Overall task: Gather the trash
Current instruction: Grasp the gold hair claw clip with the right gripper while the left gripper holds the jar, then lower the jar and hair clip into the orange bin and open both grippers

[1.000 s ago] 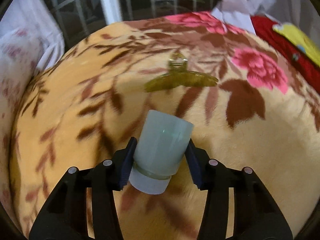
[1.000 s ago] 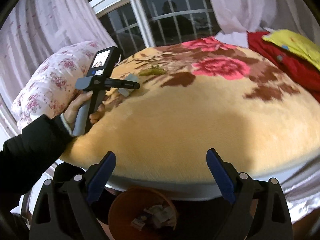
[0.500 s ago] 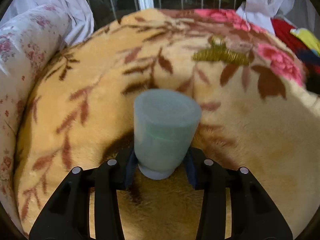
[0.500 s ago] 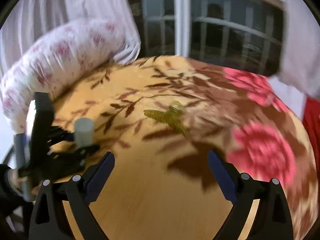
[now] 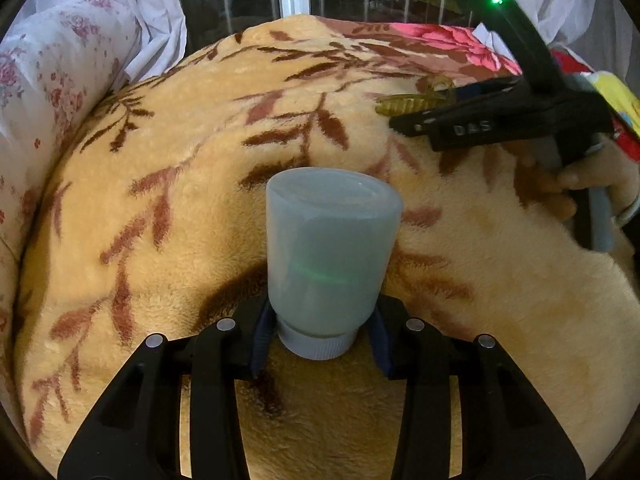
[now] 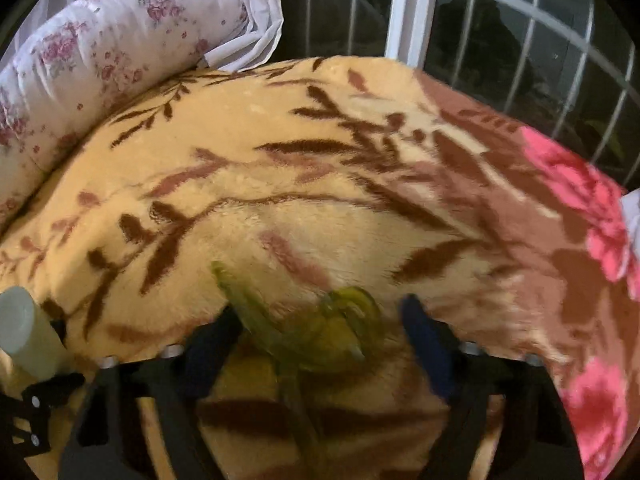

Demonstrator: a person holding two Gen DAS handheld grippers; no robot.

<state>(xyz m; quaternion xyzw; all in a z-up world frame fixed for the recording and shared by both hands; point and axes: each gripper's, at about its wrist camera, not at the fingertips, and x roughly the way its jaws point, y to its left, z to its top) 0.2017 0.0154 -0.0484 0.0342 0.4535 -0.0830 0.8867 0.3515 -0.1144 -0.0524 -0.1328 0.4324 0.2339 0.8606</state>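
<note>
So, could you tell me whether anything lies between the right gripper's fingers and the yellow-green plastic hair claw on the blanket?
Nothing visible does. The yellow-green plastic hair claw already lies between the right gripper's blue-padded fingers, which have just been closing, with only the tan floral fleece blanket beneath it. Motion blur hides any pad contact.

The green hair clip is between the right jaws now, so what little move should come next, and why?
Probably close the right gripper the rest of the way. Its jaws have just been closing, and the hair clip lies between them on the blanket, though the blur hides whether they touch it yet. The left gripper already holds the bottle.
</note>
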